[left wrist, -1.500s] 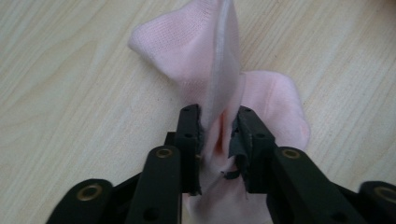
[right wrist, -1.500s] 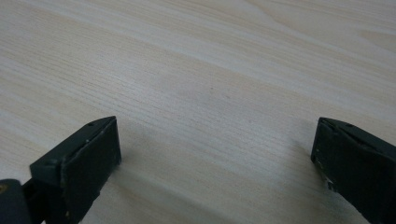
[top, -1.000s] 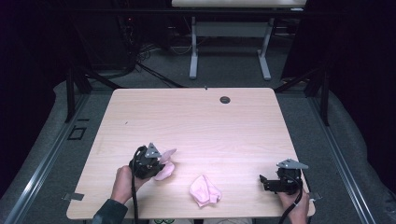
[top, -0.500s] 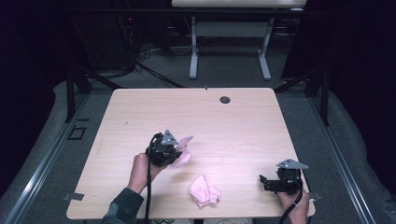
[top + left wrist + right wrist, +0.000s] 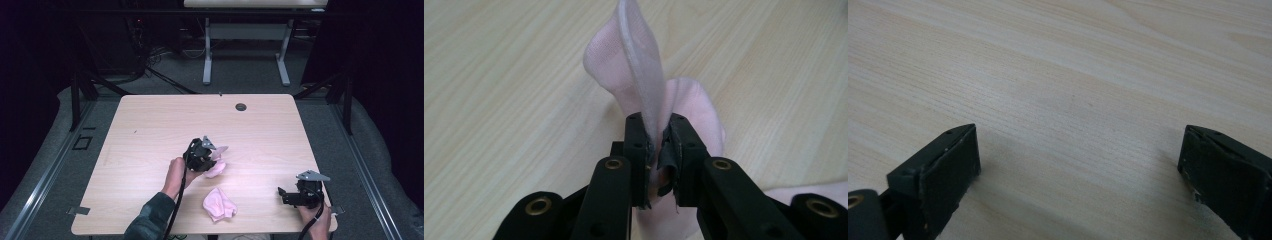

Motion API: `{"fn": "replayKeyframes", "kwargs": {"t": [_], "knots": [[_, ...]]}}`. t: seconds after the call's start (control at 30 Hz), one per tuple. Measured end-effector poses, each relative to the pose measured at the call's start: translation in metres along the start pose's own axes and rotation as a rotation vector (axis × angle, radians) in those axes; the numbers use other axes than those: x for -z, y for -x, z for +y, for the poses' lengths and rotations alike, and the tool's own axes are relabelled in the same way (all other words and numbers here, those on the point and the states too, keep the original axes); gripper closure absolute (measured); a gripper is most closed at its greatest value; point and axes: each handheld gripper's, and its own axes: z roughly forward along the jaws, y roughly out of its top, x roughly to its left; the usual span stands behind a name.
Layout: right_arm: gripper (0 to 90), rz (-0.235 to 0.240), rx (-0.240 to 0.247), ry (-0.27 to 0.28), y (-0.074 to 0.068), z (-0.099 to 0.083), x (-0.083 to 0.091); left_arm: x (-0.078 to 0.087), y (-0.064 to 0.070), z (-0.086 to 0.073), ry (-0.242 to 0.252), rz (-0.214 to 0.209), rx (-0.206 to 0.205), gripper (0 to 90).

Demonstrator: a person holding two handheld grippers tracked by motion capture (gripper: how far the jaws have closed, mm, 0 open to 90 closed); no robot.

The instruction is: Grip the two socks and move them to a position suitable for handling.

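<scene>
My left gripper [image 5: 212, 159] sits near the middle of the wooden table [image 5: 150, 130], shut on a pink sock [image 5: 217, 168]. In the left gripper view the sock's thin edge [image 5: 640, 65] stands pinched upright between the closed jaws of my left gripper [image 5: 658, 145]. A second pink sock [image 5: 219, 204] lies crumpled near the front edge. My right gripper [image 5: 285, 195] rests at the front right corner. In the right gripper view its jaws stand wide apart over bare wood, my right gripper [image 5: 1073, 165] holding nothing.
A round grommet hole [image 5: 241, 106] sits at the table's far edge. Beyond the table stand a white desk frame [image 5: 245, 50] and cables on the dark floor. Metal rails run along both sides of the table.
My left gripper has carried the pink sock up and to the right, from the front left toward the table's middle. The right gripper and the second sock have stayed put.
</scene>
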Motion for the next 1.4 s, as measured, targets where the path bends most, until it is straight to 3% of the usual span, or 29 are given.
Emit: {"fn": "replayKeyframes", "kwargs": {"t": [0.33,0.4,0.53,0.67,0.8,1.03,1.2,1.33,1.4], "knots": [[3.3,0.001,-0.003,0.001,0.0,0.0,0.0,-0.026,-0.002,-0.002,-0.04,-0.005,0.021,76.3],[3.4,0.001,-0.002,0.002,0.0,0.001,0.0,-0.027,-0.002,-0.001,-0.043,-0.007,0.027,70.3],[3.5,0.002,-0.002,0.002,0.0,0.0,0.0,-0.025,-0.003,-0.002,-0.04,0.009,0.028,48.7],[3.6,0.002,-0.002,0.003,0.0,0.0,0.0,-0.017,-0.005,-0.003,-0.011,0.024,0.044,28.4],[3.8,0.002,-0.002,0.003,0.0,0.001,0.0,-0.006,-0.005,-0.005,0.017,0.045,0.052,16.6],[3.7,0.01,0.001,-0.005,0.0,0.002,0.0,0.016,-0.007,-0.017,0.048,0.063,0.052,11.9],[0.0,0.026,0.017,-0.039,0.0,0.005,-0.001,0.032,-0.011,-0.034,0.068,0.09,0.077,6.7],[0.0,0.117,-0.046,-0.011,-0.001,0.004,0.006,0.047,-0.012,-0.051,0.083,0.107,0.09,3.6],[0.0,0.141,-0.047,-0.003,-0.009,0.006,0.011,0.055,-0.011,-0.06,0.086,0.12,0.094,2.7]]}}
